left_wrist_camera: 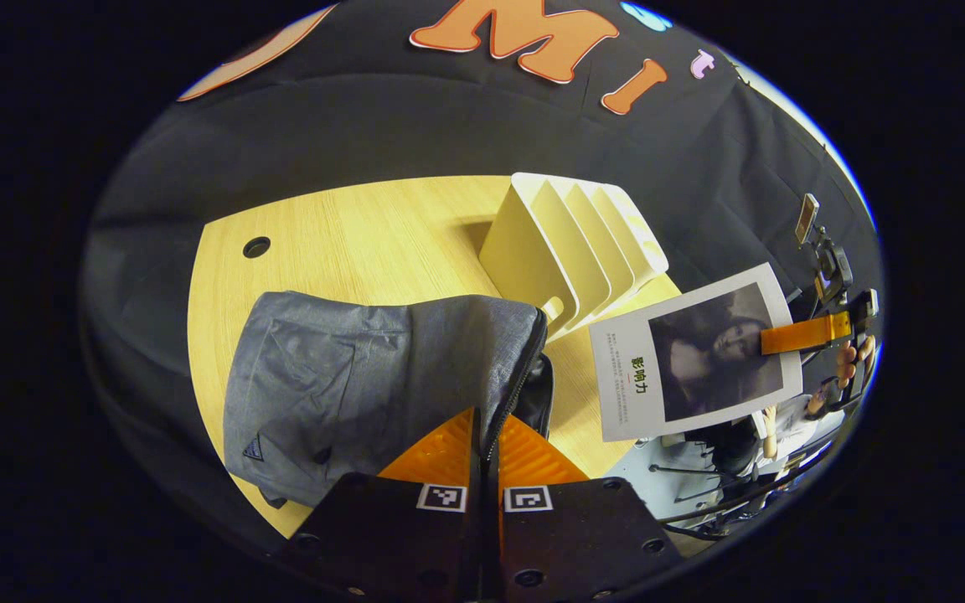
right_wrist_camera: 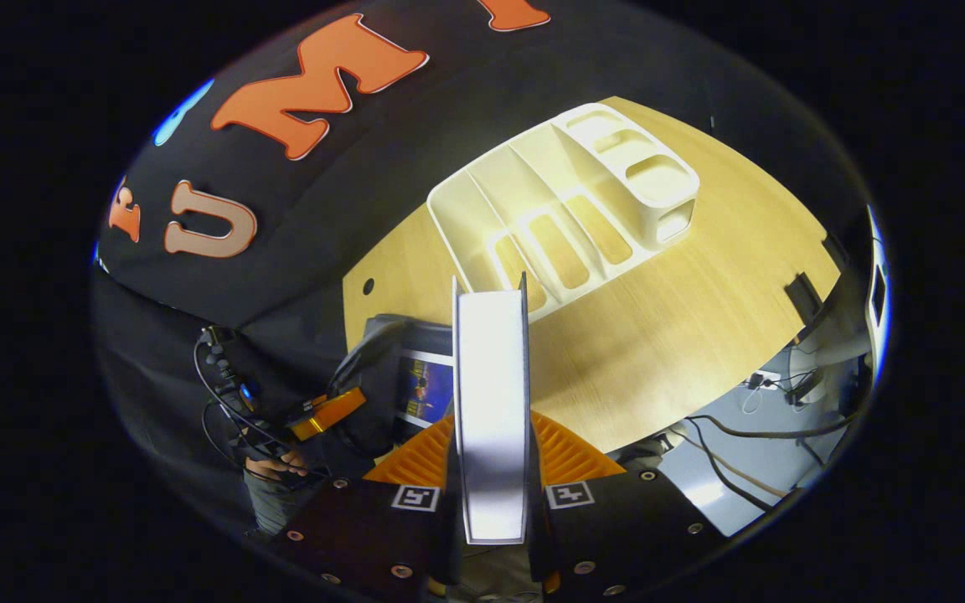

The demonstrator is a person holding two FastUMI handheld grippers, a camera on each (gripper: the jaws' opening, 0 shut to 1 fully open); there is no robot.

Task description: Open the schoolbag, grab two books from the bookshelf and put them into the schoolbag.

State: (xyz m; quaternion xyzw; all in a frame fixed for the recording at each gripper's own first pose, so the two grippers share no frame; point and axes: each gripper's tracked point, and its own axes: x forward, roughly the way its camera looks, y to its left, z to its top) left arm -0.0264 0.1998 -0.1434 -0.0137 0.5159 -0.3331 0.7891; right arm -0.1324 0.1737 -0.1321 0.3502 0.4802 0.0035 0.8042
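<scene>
Left gripper fingers pinched together on the schoolbag's zipper edge, lifting the grey flap on the wooden table. Right gripper clamped on a white-covered book, held edge-on above the bag opening; in the left gripper view that book hangs just right of the bag. A second book already sits inside the bag. White bookshelf stands behind the bag, slots bare.
</scene>
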